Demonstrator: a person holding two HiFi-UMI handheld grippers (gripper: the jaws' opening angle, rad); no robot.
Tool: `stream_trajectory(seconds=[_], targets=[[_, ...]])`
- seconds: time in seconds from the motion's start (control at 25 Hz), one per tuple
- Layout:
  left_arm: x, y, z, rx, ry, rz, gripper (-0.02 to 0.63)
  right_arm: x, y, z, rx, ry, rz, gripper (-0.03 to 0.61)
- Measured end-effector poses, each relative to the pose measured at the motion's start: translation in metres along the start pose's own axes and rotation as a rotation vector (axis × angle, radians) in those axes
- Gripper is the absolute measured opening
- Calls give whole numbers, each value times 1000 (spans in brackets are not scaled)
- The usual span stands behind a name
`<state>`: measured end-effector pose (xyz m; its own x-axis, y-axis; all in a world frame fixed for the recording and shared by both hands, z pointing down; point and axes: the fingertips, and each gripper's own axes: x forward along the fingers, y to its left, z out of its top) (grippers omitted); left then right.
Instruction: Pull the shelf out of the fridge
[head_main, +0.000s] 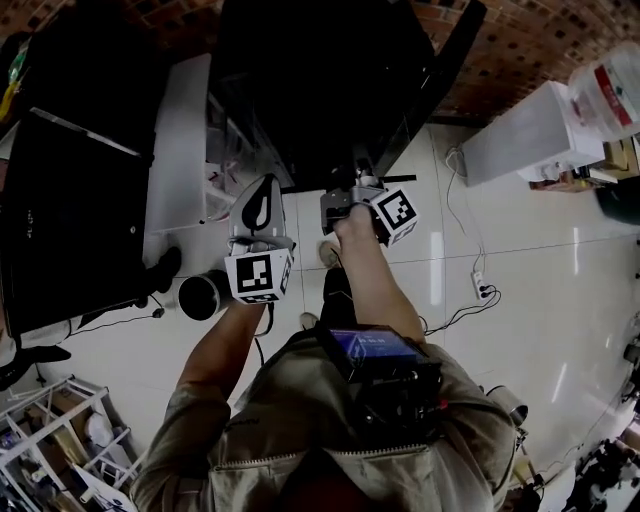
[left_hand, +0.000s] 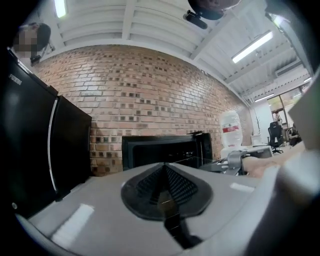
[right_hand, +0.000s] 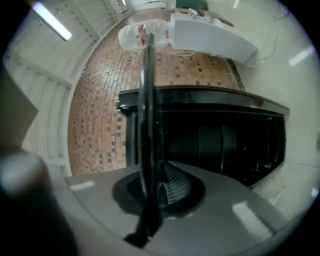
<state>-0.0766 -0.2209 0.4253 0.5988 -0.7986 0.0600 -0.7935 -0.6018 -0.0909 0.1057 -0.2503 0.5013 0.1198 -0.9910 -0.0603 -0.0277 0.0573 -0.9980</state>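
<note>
A small black fridge stands open on the floor, its door swung to the right. The shelf's thin dark front edge sticks out at the fridge's mouth. My right gripper is shut on that edge. In the right gripper view the shelf runs as a dark bar straight up from the closed right gripper. My left gripper hovers just left of the shelf, apart from it. In its own view the left gripper is shut with nothing in it, facing the fridge.
A tall black cabinet stands at the left, with a white panel between it and the fridge. A white box and a water jug are at the right. A power strip with cables and a dark round object lie on the floor.
</note>
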Motion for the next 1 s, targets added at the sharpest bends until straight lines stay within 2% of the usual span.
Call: stream_trajectory(seconds=[0.24,0.56,0.76,1.0], targets=[[-63,-10,13,-31,-49,-11,6,-65,25,-9,-1,-10,12,9],[-154,-2,31,-56,-73,46,5,-156,78,-24,-12,-18,43,9],[-188,-1,51,-49,-83,76,5,-200,110,-25,-32,-16,58,9],[-204,-9,67,-44,-104,104,5,-245,122,-8,-45,-4,43,9]])
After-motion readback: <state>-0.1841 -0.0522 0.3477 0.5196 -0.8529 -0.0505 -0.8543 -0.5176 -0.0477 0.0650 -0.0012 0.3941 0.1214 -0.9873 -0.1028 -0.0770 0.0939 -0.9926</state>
